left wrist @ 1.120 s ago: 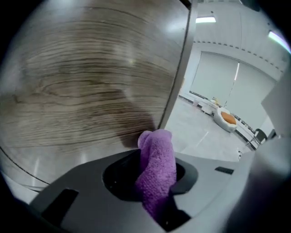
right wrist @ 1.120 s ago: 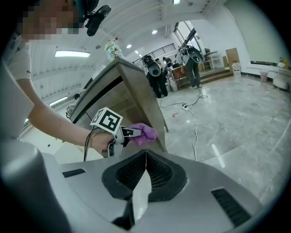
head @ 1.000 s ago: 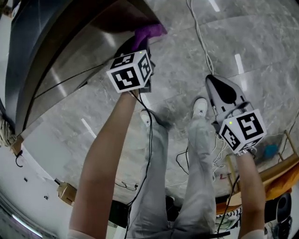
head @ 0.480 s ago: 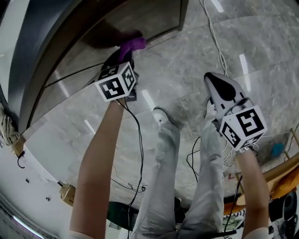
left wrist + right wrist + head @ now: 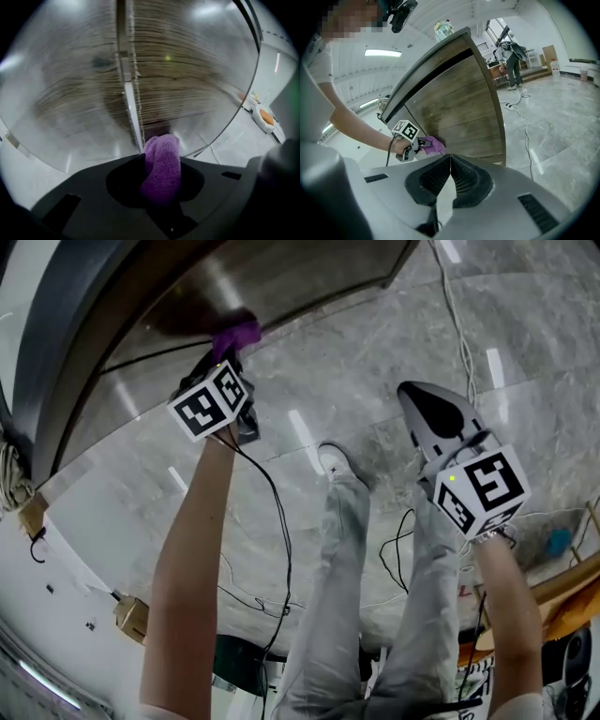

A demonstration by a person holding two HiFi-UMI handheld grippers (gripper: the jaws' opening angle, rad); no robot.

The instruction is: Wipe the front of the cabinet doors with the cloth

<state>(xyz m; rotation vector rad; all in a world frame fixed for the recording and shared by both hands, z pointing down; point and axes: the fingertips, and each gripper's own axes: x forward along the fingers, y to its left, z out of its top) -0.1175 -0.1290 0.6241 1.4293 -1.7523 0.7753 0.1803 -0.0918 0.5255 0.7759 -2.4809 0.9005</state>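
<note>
Cloth [image 5: 161, 164], purple, sticks up from left gripper [image 5: 228, 357]; fingers [image 5: 89, 197] clenched on it. Cloth tip against brown wooden cabinet door [image 5: 187, 79], low down, just beside thin gap between two doors. Right gripper [image 5: 427, 413] held out over grey floor [image 5: 356, 352], well apart from cabinet; fingers [image 5: 471, 180] clenched together, nothing between them. Person's legs [image 5: 342, 568] and white shoe [image 5: 333, 462] below. Cable [image 5: 459, 334] lies on floor. Another person [image 5: 513, 56] stands far back in room.
</note>
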